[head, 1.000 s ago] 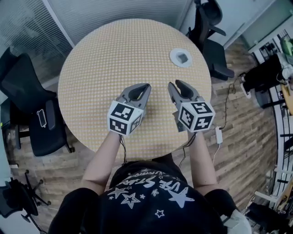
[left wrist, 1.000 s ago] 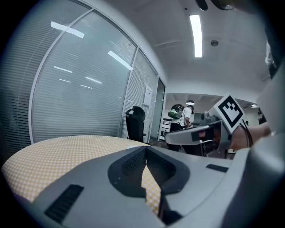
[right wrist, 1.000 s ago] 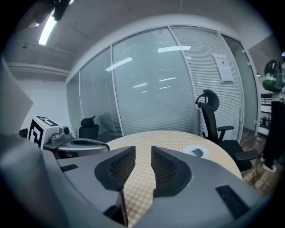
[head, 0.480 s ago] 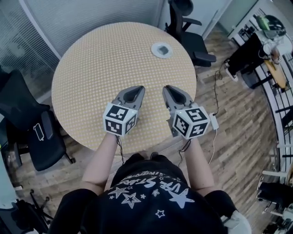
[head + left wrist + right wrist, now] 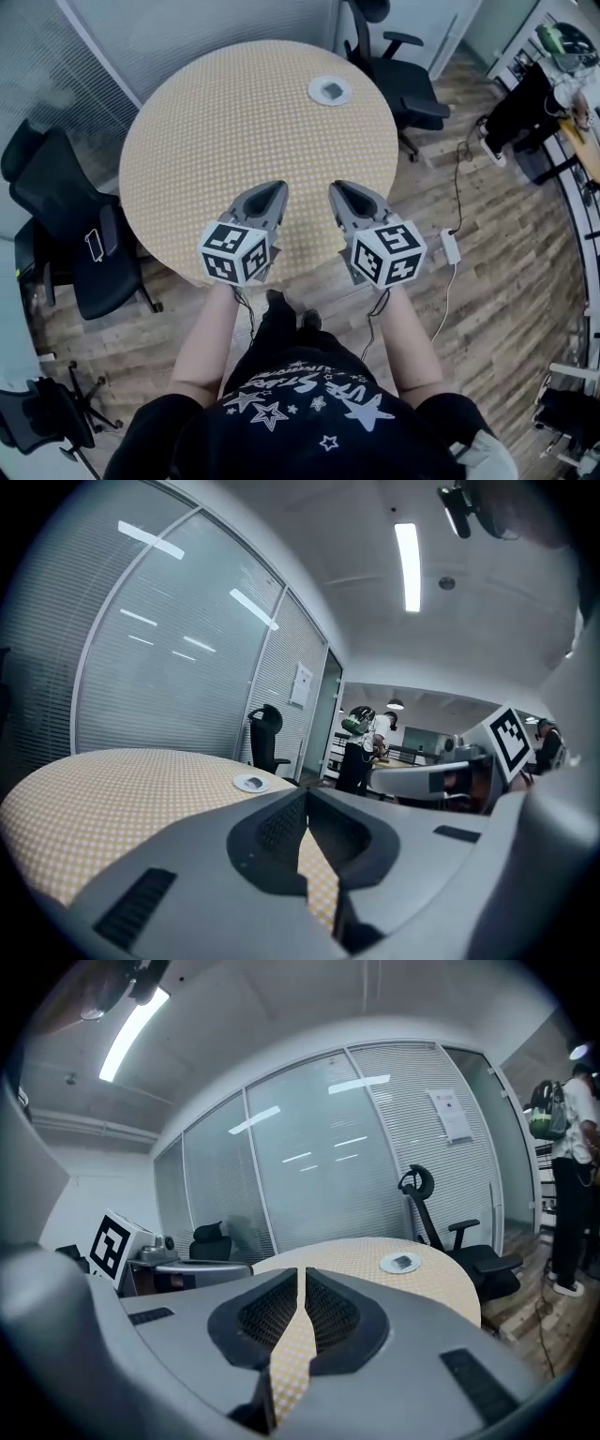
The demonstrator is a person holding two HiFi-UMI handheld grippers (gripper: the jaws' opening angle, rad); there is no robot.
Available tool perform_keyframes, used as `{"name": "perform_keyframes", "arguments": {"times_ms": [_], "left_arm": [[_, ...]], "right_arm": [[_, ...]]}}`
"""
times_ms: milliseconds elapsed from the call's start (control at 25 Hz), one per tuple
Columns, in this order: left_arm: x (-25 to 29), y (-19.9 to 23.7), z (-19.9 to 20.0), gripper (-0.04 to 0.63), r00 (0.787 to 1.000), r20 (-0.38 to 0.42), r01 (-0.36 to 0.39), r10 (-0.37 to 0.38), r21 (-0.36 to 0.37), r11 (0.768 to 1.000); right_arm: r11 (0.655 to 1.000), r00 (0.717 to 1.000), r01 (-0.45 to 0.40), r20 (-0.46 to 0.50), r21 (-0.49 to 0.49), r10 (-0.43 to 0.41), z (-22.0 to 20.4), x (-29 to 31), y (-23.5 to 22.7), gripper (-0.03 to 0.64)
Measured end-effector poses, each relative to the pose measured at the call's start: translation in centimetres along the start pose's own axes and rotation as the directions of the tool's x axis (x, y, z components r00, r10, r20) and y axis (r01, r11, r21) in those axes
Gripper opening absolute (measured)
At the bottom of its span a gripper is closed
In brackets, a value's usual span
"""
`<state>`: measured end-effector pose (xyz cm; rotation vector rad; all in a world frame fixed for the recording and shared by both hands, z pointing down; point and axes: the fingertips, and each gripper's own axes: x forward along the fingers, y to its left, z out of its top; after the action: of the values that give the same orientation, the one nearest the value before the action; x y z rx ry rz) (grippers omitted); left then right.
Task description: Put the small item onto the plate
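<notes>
A white plate (image 5: 316, 92) sits at the far right of the round yellow-checked table (image 5: 216, 122), with a small dark item (image 5: 332, 90) lying on it. Both grippers hover side by side over the table's near edge, far from the plate. My left gripper (image 5: 275, 186) is shut and empty; its tips meet in the left gripper view (image 5: 307, 794). The jaws of my right gripper (image 5: 336, 187) have just been closing and stand shut with nothing between them (image 5: 301, 1274). Beyond the jaws the plate (image 5: 249, 782) (image 5: 388, 1264) shows small, with the item (image 5: 404, 1261) on it.
A black chair (image 5: 70, 253) stands left of the table and an office chair (image 5: 394, 66) behind the plate. A white power adapter (image 5: 449, 246) and cable lie on the wood floor at the right. Glass walls with blinds enclose the far side. A person (image 5: 361, 747) stands in the background.
Both grippers have drawn back together from the middle of the table to its near edge, away from the plate. The right jaws look a little narrower than a second ago.
</notes>
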<state>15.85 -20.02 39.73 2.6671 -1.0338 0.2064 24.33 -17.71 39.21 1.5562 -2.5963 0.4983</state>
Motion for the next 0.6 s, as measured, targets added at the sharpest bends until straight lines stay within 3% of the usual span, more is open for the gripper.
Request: {"name": "perform_keyframes", "arguments": {"times_ms": [200,600], "left_arm": [[-0.5,-2.2,-1.1,0.008,1.000,-0.030,-0.001,0.002,0.009,1.000],[-2.1,-4.9,-2.3,0.008,0.997,-0.042,0.067,-0.066,0.021,0.998]], "right_arm": [[0.999,1.000,-0.020,0.014,0.043,0.019,-1.0,-1.4,0.2,0.038],[1.000,1.000,0.021,-0.004,-0.005,-0.021,-2.3,-3.7,2.6,0.028]]}}
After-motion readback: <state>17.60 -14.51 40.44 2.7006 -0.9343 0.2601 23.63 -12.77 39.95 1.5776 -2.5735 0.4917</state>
